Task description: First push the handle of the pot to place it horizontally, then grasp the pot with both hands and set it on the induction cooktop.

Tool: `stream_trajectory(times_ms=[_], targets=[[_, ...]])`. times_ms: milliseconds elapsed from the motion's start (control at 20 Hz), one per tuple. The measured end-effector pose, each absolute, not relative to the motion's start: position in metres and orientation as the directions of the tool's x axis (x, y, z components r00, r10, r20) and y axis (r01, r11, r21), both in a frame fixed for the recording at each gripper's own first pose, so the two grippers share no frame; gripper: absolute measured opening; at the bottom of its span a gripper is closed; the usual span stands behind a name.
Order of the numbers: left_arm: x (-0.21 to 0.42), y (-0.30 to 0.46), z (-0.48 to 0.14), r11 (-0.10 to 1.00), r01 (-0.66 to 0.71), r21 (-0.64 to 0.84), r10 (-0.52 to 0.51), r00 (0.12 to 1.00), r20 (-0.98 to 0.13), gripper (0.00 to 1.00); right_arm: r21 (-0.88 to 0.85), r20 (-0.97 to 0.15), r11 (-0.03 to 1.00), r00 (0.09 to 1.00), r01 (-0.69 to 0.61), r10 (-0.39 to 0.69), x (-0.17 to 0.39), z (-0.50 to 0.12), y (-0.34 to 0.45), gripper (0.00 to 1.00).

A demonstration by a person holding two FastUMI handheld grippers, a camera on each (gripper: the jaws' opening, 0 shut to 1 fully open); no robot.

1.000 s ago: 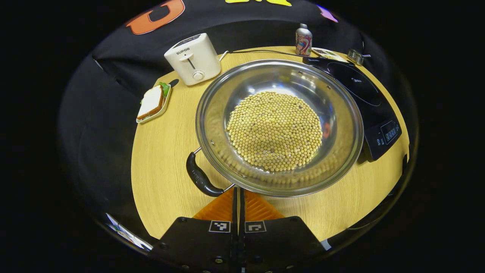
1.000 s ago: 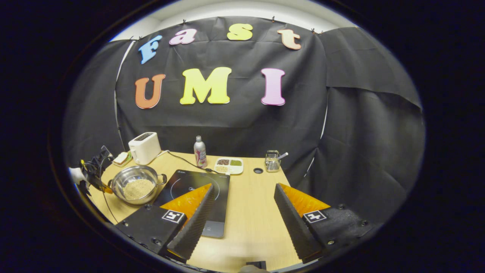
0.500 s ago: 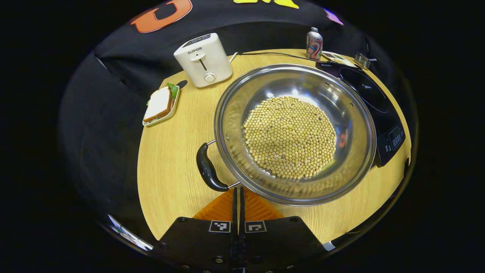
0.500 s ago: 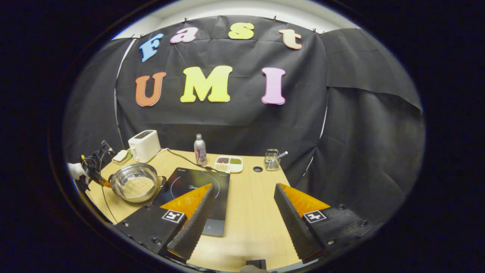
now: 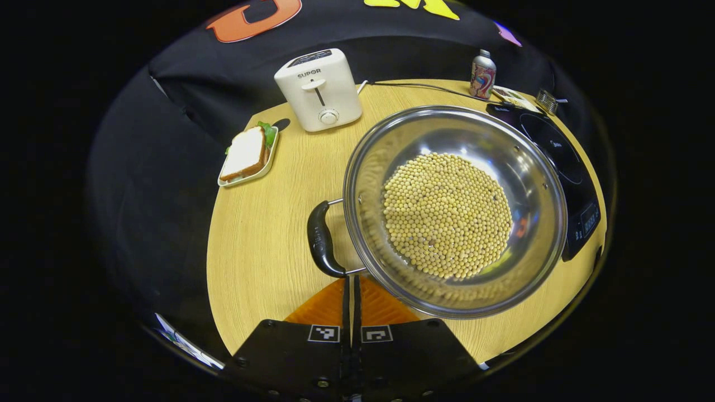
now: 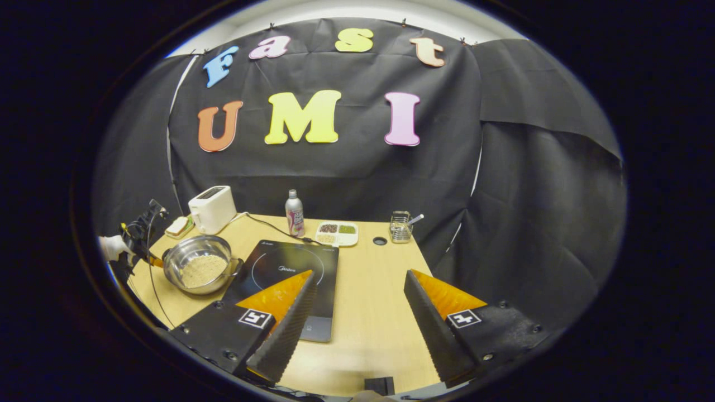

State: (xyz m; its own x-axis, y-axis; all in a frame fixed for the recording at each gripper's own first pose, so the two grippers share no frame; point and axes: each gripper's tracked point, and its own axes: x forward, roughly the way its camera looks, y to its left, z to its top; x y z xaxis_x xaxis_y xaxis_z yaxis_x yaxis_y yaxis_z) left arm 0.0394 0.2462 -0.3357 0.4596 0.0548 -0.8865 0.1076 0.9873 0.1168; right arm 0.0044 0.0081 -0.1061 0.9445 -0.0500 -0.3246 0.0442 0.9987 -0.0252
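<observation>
two steps make up this job, and by my reading the first, turning the pot by its handle, is underway and not clearly finished. in the left gripper view the left gripper (image 5: 352, 290) has its fingers pressed together with nothing between them, tips right at the near end of the black handle (image 5: 322, 240) of the steel pot (image 5: 455, 209), which holds soybeans (image 5: 447, 215). whether the tips actually touch the handle i cannot tell. the pot sits on the wooden table (image 5: 262, 245), just beside the induction cooktop (image 5: 558, 162) but not on it. in the right gripper view the right gripper (image 6: 357, 318) has its jaws spread wide and empty, well apart from the pot (image 6: 198, 271), with the cooktop (image 6: 287, 273) between them. left to do: line the handles up, take one in each gripper, and lift the pot onto the glass. the toaster (image 5: 319, 92) and sandwich plate (image 5: 248, 155) stand behind, out of the way.
</observation>
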Motion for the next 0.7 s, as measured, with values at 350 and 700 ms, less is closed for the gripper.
stream_trajectory(times_ms=[350, 700], targets=[[0.050, 0.254, -0.336, 0.986, 0.112, 0.126, 0.061, 0.462, -0.885, 0.10, -0.042, -0.331, 0.999, 0.943, 0.025, -0.037, 0.004, -0.108, 0.014, 0.97], [0.054, 0.256, -0.335, 0.987, 0.113, 0.116, 0.050, 0.469, -0.882, 0.00, -0.040, -0.343, 0.999, 0.939, -0.003, -0.011, 0.007, -0.111, 0.033, 0.97]])
